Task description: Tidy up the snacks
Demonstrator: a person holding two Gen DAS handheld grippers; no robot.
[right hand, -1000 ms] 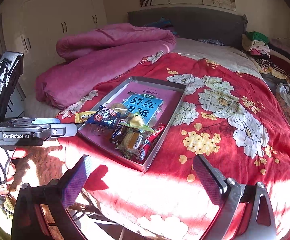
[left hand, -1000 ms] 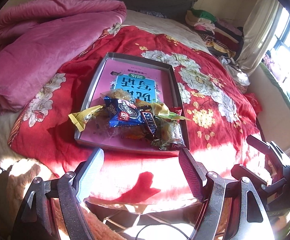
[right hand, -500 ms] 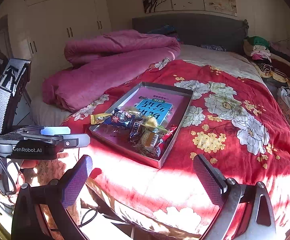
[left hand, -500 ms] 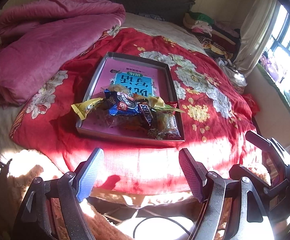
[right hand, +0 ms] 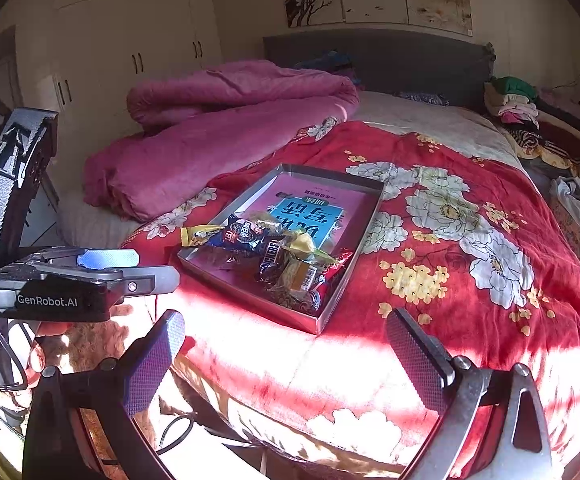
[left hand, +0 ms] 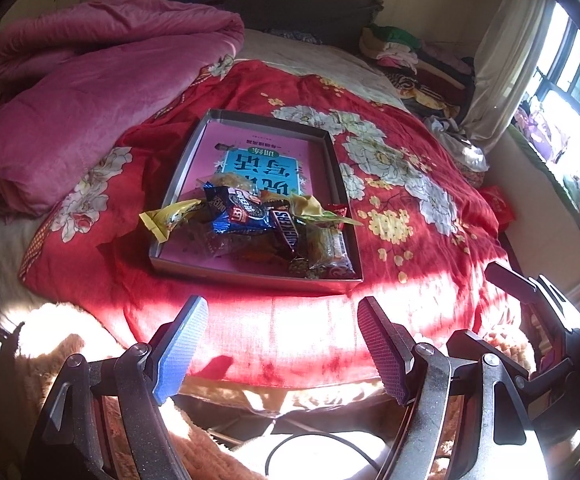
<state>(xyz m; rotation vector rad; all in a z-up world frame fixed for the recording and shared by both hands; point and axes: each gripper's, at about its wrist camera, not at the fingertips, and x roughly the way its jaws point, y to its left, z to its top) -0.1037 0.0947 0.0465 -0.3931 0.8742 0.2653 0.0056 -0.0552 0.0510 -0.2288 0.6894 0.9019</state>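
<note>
Nearest, the left gripper [left hand: 281, 344], with blue and purple textured pads, hangs off the foot of the bed with its fingers spread apart and holding nothing. The right gripper [right hand: 285, 352] is likewise spread and empty. Both are well apart from the work.

Beyond them, the shallow grey rectangular metal tray [left hand: 249, 276] rests on the red floral bedspread [left hand: 410, 216], near the mattress edge. The loose heap of foil-wrapped snacks [left hand: 257, 220] is piled at the tray's near end; a yellow wrapper [left hand: 165, 220] overhangs the left rim.

Probable faults:
- Soft bedding — downward pressure could tilt the tray and spill its contents.
- Overlapping slippery wrappers — a grasp may lift two items or slip off.
- Strong sun glare may hide package edges.

Farther back lies a folded pink quilt [left hand: 89, 92].
</note>
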